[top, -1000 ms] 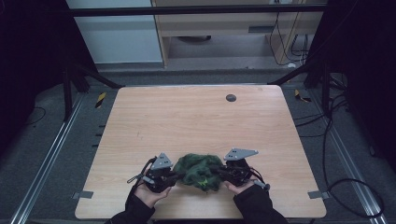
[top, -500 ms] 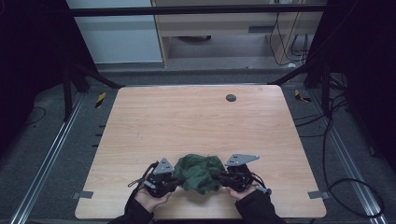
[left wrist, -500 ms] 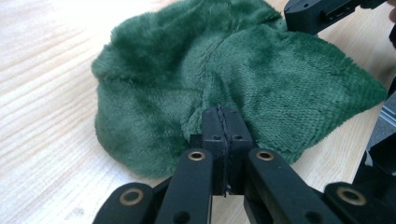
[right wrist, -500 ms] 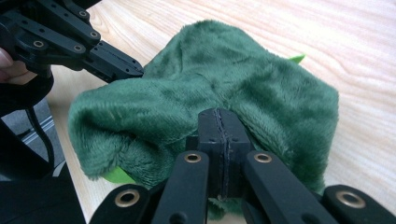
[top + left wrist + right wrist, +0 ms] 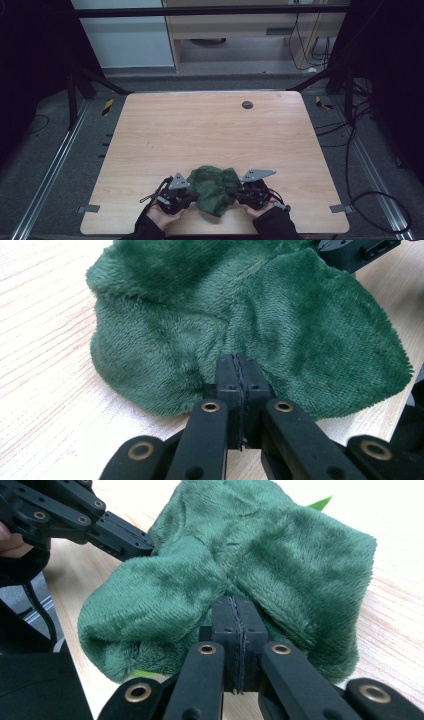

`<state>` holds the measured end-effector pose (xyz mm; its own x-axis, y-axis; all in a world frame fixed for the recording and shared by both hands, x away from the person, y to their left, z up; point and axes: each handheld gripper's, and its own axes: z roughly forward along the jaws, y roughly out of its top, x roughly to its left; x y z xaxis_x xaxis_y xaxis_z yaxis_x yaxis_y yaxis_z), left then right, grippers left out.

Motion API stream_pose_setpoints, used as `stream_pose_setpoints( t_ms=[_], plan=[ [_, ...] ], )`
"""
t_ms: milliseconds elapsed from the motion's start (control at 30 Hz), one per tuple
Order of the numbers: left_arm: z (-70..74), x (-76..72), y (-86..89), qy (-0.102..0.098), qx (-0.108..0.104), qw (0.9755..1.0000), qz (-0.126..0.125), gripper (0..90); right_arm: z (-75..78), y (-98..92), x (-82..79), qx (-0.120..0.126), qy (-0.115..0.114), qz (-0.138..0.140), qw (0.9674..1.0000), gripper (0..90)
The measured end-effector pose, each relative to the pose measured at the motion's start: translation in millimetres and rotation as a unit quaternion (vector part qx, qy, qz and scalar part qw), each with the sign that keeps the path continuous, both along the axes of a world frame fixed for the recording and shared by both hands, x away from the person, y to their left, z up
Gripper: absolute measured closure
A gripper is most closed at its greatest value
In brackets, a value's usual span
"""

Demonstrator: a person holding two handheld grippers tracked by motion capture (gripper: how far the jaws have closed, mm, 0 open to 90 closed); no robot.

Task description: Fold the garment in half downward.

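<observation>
High view, compared with the frames from 1 second and half a second earlier: both hands sit slightly closer to the near table edge, and the green cloth [image 5: 214, 189] between them is bunched into a taller, narrower heap. Nothing else on the table [image 5: 210, 130] has shifted.

Count: 1 green plush cloth, 2 grippers, 2 hands, 1 small dark round disc [image 5: 247, 104] set in the tabletop toward 12 o'clock, well apart from the cloth. Each gripper carries 1 grey three-cornered plate.

Cloth position: at the 6 o'clock edge of the table, lying on the wood between the 2 grippers.

Left gripper [image 5: 239, 371]: at 9 o'clock of the cloth; jaws pressed together, pinching a fold of the cloth's edge between the pads. Its hand [image 5: 162, 216] grips the body from below.

Right gripper [image 5: 238, 614]: at 3 o'clock of the cloth; jaws pressed together, pinching a fold of the cloth. In the right gripper view the left gripper's jaws meet the cloth at 10 o'clock.

Markings: no readable writing or brand shows on the cloth, grippers or table.
</observation>
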<state>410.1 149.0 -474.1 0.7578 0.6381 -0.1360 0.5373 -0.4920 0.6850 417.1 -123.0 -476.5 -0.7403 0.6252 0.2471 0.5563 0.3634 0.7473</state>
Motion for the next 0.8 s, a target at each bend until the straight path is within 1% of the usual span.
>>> stream_pose_setpoints(
  t_ms=[100, 233, 300, 367, 400, 433, 600, 667, 800],
  plan=[
    [-1.3, -0.1, -1.3, 0.000, 0.006, 1.0000, -0.002, 89.9, -2.9, 1.9, 1.0, -0.009, -0.001, 0.002, 1.0000, 89.6],
    [-2.0, -0.5, -2.6, 0.000, 0.007, 1.0000, -0.003, 89.8, -4.7, 2.6, 2.3, -0.010, 0.000, 0.003, 0.9999, 89.7],
    [-0.8, -0.5, -1.7, 0.000, 0.004, 1.0000, -0.001, 89.8, -4.1, 2.6, 2.3, -0.010, -0.002, 0.003, 0.9999, 89.4],
    [1.7, -0.4, 0.0, -0.002, -0.001, 1.0000, 0.002, 89.8, -2.6, 2.4, 2.0, -0.005, -0.003, 0.003, 1.0000, 89.0],
    [4.2, -0.2, 1.4, -0.006, -0.004, 1.0000, 0.004, 89.8, -1.1, 2.0, 1.7, -0.003, -0.004, 0.001, 1.0000, 88.6],
    [6.3, 0.0, 2.7, -0.008, -0.009, 0.9999, 0.006, 89.7, 1.3, 0.7, 1.7, 0.002, -0.010, 0.001, 0.9999, 88.2],
    [14.9, 2.6, 11.8, -0.020, -0.021, 0.9993, 0.022, 88.1, 12.4, -6.6, 1.4, 0.025, -0.037, -0.018, 0.9989, 85.2],
    [17.5, 4.2, 16.2, -0.024, -0.025, 0.9990, 0.029, 87.6, 15.1, -11.0, 2.9, 0.029, -0.046, -0.028, 0.9981, 83.9],
    [22.0, 8.4, 26.0, -0.032, -0.031, 0.9979, 0.047, 86.0, 18.2, -22.0, 6.5, 0.030, -0.055, -0.056, 0.9965, 80.8]
  ],
)
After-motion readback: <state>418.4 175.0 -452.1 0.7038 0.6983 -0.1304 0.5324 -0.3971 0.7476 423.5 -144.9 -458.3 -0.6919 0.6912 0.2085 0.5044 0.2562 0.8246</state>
